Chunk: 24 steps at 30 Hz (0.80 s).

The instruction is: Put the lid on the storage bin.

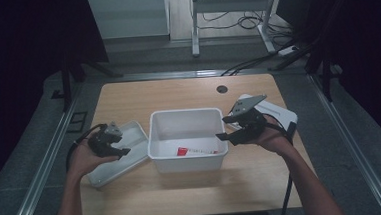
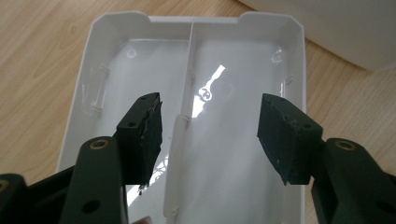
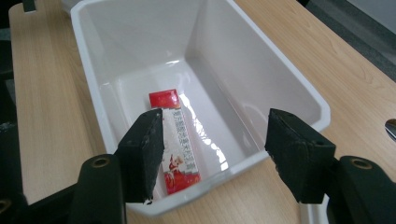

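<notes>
A deep white bin (image 1: 154, 135) stands at the middle of the wooden table. A red and white packet (image 1: 195, 151) lies flat on its floor near the front wall, also seen as the packet (image 3: 180, 140) in the right gripper view. My right gripper (image 1: 221, 127) hovers over the bin's right rim (image 3: 299, 93), open and empty. A shallow white tray (image 1: 136, 133) with a thin middle divider (image 2: 187, 93) lies left of the bin. Above it my left gripper (image 1: 127, 146) is open with nothing between its pads (image 2: 149, 128).
A white flat lid or board (image 1: 279, 113) lies under my right hand at the table's right edge. A dark round hole (image 1: 222, 89) sits near the far edge. Bare wood runs along the front. Dark stands and cables are beyond the table.
</notes>
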Motion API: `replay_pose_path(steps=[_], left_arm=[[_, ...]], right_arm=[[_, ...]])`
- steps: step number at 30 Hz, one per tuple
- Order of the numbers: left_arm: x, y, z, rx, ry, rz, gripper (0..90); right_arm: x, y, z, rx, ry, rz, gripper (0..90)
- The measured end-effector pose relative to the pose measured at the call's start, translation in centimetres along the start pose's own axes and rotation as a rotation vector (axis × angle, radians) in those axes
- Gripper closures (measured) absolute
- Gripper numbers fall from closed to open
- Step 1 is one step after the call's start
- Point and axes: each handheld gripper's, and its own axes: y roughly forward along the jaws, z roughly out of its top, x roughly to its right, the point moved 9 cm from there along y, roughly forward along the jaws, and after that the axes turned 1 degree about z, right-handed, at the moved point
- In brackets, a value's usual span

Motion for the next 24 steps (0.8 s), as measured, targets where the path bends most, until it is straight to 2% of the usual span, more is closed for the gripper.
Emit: replay_pose_path(steps=[7,12,20,24], left_arm=[[-0.3,-0.5,0.6,-0.04,0.031,-0.012,41.7],[-0.5,-0.7,0.5,-0.09,0.05,-0.026,42.9],[-1.3,0.4,-0.4,-0.161,0.044,-0.059,47.8],[-1.5,1.1,-1.3,-0.19,0.019,-0.085,53.5]], right_arm=[[0.1,-0.6,-1.0,-0.01,0.007,-0.009,37.2],[0.2,-0.8,-1.4,-0.018,0.01,-0.014,37.6],[0.3,-0.6,-1.8,-0.032,0.013,-0.015,37.7],[0.3,-0.4,-1.8,-0.039,0.012,-0.011,37.9]])
